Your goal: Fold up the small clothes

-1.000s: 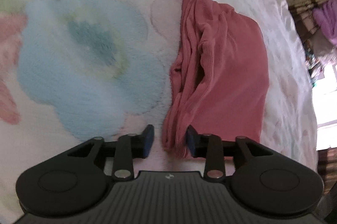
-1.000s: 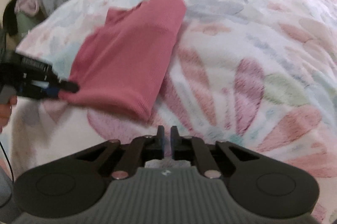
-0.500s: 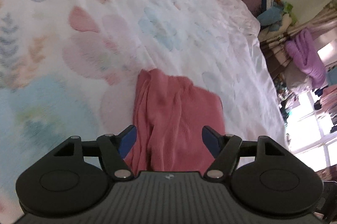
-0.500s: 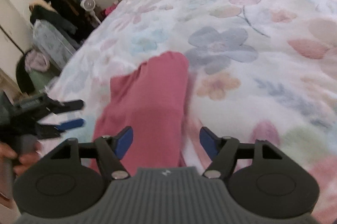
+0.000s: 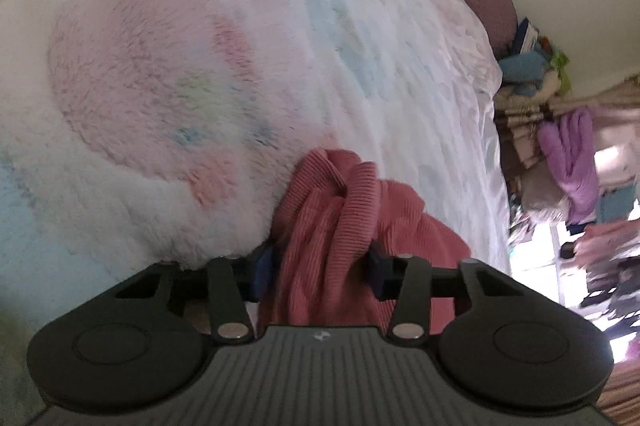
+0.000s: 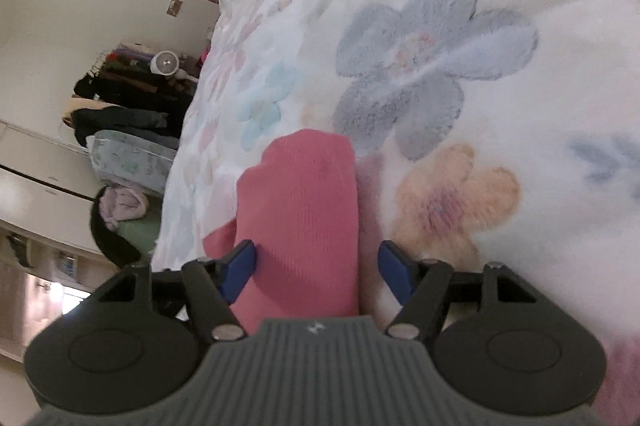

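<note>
The garment (image 5: 340, 226), pink and ribbed, lies bunched on the blanket (image 5: 160, 85) near its edge. The left gripper (image 5: 322, 266) has just been closing and pinches its folds; the right gripper (image 6: 316, 268) straddles it unclenched. Uneven grips could skew the fold.

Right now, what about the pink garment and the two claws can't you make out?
- Left wrist view: whether the left claw pinches the pink garment; bunched folds cover its pads.
- Both views: the garment's near edge, hidden under the claw bodies.
- Right wrist view: right claw straddles the garment; pad contact unclear, blurred.
</note>
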### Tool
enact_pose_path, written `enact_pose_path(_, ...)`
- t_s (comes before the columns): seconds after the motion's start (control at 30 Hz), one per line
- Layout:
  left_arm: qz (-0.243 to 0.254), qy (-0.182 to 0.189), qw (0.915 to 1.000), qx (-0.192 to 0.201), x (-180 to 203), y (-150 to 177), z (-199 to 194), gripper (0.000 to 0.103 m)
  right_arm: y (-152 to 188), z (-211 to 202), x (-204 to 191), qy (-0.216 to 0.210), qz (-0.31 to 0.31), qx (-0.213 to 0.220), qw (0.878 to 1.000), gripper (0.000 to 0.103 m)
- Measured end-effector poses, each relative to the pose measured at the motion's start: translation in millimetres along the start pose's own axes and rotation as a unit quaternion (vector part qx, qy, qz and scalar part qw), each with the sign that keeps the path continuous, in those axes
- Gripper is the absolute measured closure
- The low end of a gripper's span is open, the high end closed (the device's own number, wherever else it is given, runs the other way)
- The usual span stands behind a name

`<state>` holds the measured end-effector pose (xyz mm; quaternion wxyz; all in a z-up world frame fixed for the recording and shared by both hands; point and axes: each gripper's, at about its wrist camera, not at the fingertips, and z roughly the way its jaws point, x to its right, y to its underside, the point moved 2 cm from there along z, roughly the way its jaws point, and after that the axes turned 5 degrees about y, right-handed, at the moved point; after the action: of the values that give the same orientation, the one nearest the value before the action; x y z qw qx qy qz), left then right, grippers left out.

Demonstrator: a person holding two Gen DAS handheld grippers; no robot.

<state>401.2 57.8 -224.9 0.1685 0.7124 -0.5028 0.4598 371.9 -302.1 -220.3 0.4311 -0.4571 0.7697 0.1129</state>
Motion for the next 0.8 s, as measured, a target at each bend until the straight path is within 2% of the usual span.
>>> enact_pose_path(0.17,-0.023,0.012,0.9997,0.001,-6,-4,1,0.072,-11,21,5,-0.022,0.021,-0.004,1.0,0.061)
enact_pose_path(0.27,0.001,0.01,0.9999,0.004,5,-2,-10,0.076,-9,17,-8,-0.011,-0.017,0.003,1.0,0.069)
enact_pose_path(0.37,0.035,0.001,0.9993,0.012,24,5,-24,0.078,-4,5,-21,-0.005,-0.05,0.015,0.999,0.072)
enact_pose_path(0.53,0.092,0.019,0.9948,0.038,73,26,-65,0.079,14,-39,-48,-0.013,-0.096,0.049,0.994,0.073)
enact_pose_path(0.63,0.146,0.028,0.9873,0.056,111,47,-95,0.079,32,-79,-63,-0.03,-0.108,0.071,0.991,0.073)
enact_pose_path(0.8,0.203,0.059,0.9737,0.086,158,89,-150,0.079,67,-156,-84,-0.055,-0.135,0.112,0.983,0.073)
